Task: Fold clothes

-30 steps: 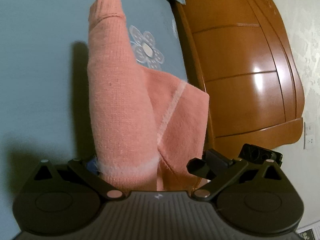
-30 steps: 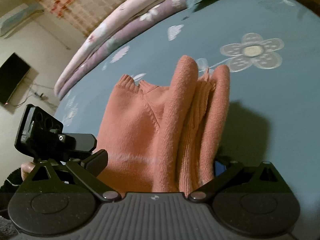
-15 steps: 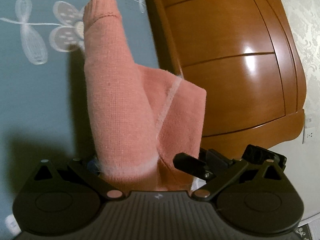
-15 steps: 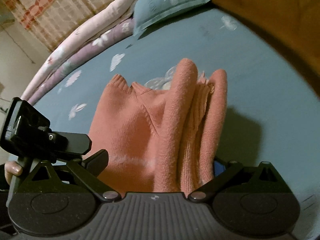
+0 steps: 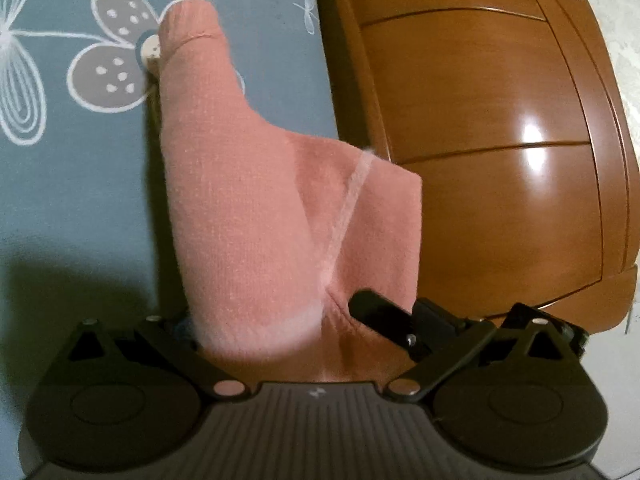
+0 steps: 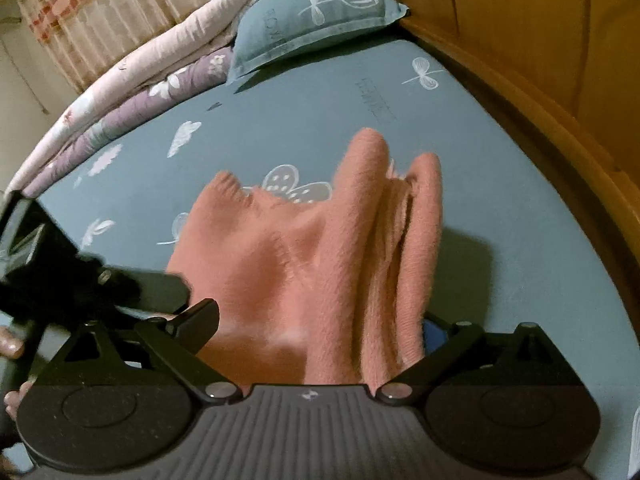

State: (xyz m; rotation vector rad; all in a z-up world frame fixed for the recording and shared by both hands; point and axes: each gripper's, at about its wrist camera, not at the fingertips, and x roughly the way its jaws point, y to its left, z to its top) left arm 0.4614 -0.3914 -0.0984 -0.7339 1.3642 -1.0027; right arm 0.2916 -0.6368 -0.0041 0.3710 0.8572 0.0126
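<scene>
Both tongs, left gripper and right gripper, are clamped on the soft, light pink sweater drooping ahead over the bed; best gripped at thick edges

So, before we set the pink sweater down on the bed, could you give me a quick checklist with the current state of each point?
1. Left claw gripping the pink sweater: ok, fabric runs into it.
2. Right claw gripping the sweater: ok, bunched folds run into it.
3. Sweater held off the blue bedsheet: ok, it hangs and casts a shadow.
4. Landing area clear: ok, only printed flowers show beneath; the pillow and rolled quilt lie farther off.
5. Clearance from the wooden headboard: cannot tell, it sits close beside the sweater in the left view.
6. Layers aligned: not ok, right-side folds look bunched.
</scene>
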